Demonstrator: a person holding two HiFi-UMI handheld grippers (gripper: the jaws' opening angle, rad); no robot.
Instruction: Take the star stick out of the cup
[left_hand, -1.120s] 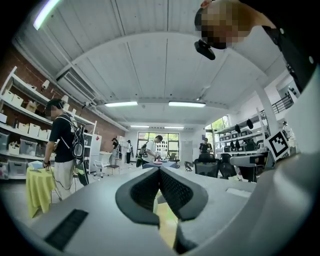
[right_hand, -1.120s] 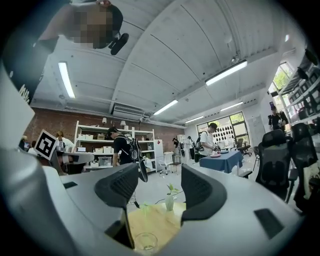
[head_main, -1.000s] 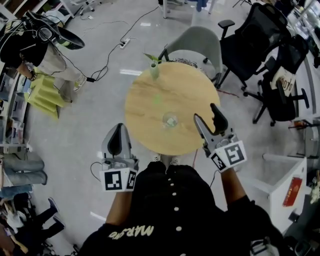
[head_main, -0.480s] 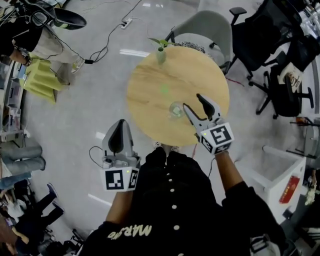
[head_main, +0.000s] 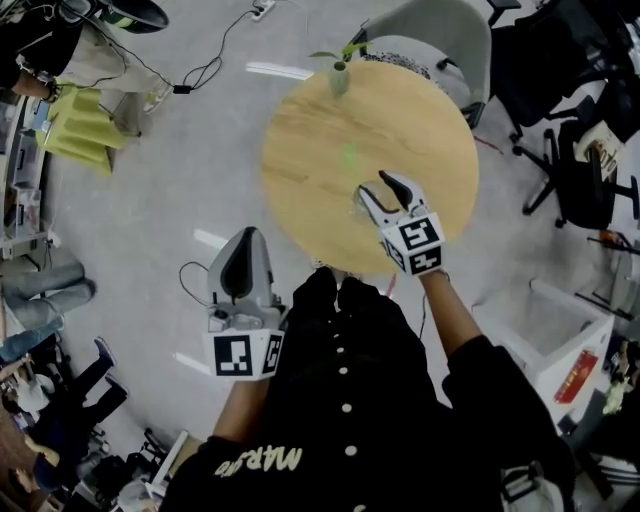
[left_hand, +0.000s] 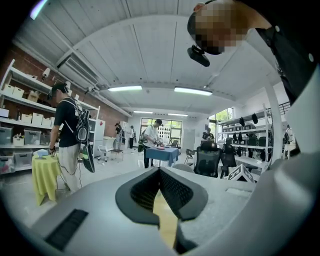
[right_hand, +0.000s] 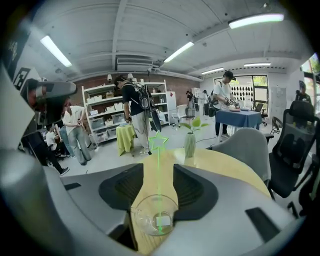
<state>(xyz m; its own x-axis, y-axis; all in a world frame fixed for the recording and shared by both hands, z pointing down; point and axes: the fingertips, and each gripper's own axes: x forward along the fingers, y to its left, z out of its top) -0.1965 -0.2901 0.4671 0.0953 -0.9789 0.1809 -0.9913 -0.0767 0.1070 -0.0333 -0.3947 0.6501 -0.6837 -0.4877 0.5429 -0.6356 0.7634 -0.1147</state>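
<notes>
Right gripper view: right gripper (right_hand: 159, 169), jaws well apart and closing, flanks but does not touch the green star stick (right_hand: 159, 180), upright in a clear cup (right_hand: 142, 220) on the round table (right_hand: 225, 167). Left gripper (left_hand: 160, 171): jaws together, empty, off the table.

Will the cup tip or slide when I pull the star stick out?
The cup looks small, clear and thin, so probably light; it could slide or tip on the smooth table. The star stick is thin and upright, so it likely lifts free. The jaws of the right gripper are closing with the stick between them.
</notes>
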